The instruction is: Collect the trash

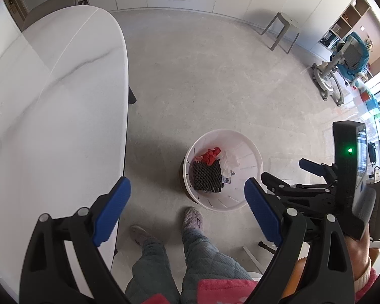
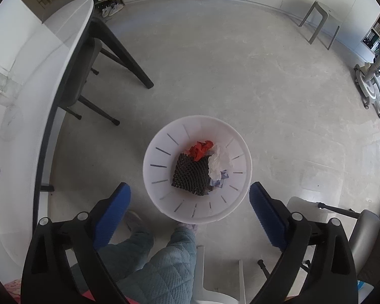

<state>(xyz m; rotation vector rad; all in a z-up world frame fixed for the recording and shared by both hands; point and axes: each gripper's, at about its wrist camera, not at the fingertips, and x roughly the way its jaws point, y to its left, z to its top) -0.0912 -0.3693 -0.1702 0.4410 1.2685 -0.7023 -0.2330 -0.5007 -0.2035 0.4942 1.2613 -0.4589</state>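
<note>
On the gray floor sits a white trash bin (image 2: 162, 195) holding a black foam net (image 2: 191, 174), red crumpled paper (image 2: 199, 149) and a white tissue (image 2: 220, 163). Both the left gripper (image 1: 187, 212) and the right gripper (image 2: 190, 215) have fingers spread wide, holding nothing.

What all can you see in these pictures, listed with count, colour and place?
bin: one, white, on the floor by the feet
mesh pad: one, black, in the bin
red wad: one, in the bin, behind the pad
white wad: one, in the bin, right of the pad
table: one, white, on the left
chair: one, dark, under the table
stool: one, grey, far right by the cabinets
left tool: blue pads, open, empty
right tool: blue pads, open, empty, above the bin
feet: two, grey slippers
</note>
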